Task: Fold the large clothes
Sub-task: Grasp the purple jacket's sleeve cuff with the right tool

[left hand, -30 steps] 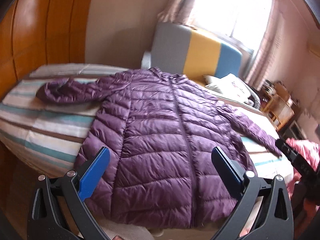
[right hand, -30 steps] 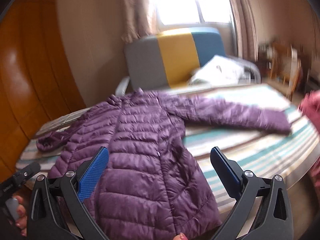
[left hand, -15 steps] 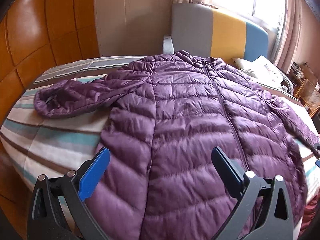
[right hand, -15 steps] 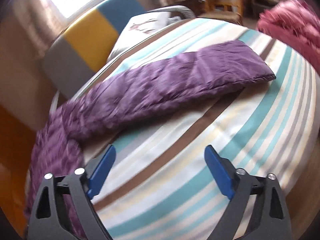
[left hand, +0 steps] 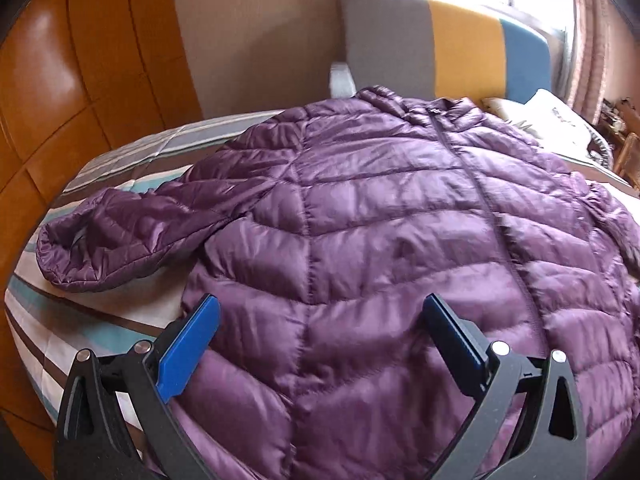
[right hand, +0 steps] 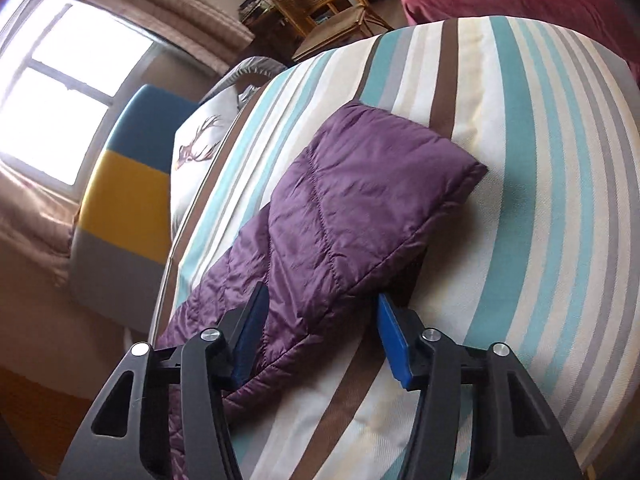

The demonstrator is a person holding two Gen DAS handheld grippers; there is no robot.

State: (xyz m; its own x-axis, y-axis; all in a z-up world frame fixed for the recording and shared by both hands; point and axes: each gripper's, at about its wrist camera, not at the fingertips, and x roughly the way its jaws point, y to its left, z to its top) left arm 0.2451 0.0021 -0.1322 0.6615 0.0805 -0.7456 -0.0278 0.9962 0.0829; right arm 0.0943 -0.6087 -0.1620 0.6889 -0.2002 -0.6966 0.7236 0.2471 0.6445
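A purple quilted jacket [left hand: 380,240] lies front up, zipped, spread on the striped bed [left hand: 60,320]. Its left sleeve [left hand: 120,240] rests bent on the sheet. My left gripper [left hand: 320,312] hovers open over the jacket's lower front, with nothing between its blue pads. In the right wrist view the other sleeve [right hand: 360,200] stretches out across the striped bed [right hand: 540,200], cuff end away from me. My right gripper [right hand: 322,298] straddles that sleeve partway along. Its jaws are closing, the sleeve lies between them, and the pads are not clearly pressing on it.
A grey, yellow and blue upholstered seat [left hand: 440,48] stands past the bed's far side, with a deer-print pillow [right hand: 200,148] beside it. Wooden wardrobe panels [left hand: 60,80] rise at the left. A wicker chair [right hand: 320,4] and dark pink bedding [right hand: 520,0] lie beyond the bed's end.
My left gripper came lower and closer over the jacket front. My right gripper rolled, swung along the right sleeve and dropped onto it, its jaws narrowing around the sleeve.
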